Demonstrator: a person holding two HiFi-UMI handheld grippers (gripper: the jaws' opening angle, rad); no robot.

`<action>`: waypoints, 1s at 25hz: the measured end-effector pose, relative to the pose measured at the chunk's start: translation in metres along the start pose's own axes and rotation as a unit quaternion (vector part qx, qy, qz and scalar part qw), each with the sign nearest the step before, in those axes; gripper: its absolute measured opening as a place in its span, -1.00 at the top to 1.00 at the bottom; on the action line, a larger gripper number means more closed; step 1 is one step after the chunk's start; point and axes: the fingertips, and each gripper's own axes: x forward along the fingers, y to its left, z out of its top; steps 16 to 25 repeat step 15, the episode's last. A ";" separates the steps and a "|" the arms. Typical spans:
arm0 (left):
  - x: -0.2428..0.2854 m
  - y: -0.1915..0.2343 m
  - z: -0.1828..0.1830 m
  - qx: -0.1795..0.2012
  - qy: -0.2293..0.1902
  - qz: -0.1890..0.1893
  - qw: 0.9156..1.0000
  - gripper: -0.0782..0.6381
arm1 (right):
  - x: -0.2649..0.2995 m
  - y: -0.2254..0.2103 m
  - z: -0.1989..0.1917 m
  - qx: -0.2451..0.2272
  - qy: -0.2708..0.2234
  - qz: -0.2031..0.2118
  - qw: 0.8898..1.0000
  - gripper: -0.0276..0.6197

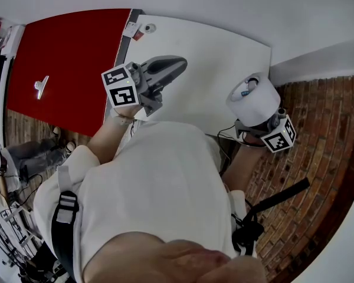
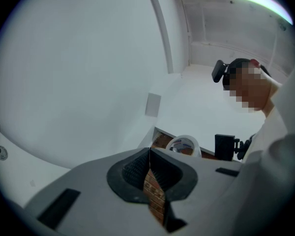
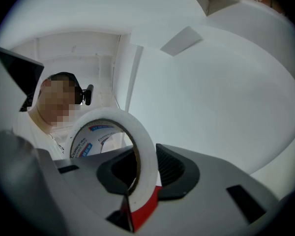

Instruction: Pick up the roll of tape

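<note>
Tape roll (image 1: 256, 102) clamped in R tongs (image 3: 139, 161), L tongs (image 2: 148, 156) clenched empty, by white table (image 1: 224, 46)

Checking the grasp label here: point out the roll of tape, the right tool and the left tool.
roll of tape (image 1: 259, 105): head view, on its white outer wrap.
right tool (image 3: 142, 157): right gripper view, between its pads, shut on the roll's wall.
left tool (image 2: 149, 154): left gripper view, where its shut pads meet.
</note>
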 end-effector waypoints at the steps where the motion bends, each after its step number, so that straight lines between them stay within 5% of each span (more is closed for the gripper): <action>1: 0.000 -0.001 0.000 0.002 -0.001 -0.001 1.000 0.76 | 0.000 0.000 0.000 0.001 0.000 0.000 1.000 0.61; 25: 0.004 -0.009 0.004 0.004 -0.013 -0.024 1.000 0.76 | -0.002 -0.008 -0.006 0.008 0.007 -0.002 1.000 0.61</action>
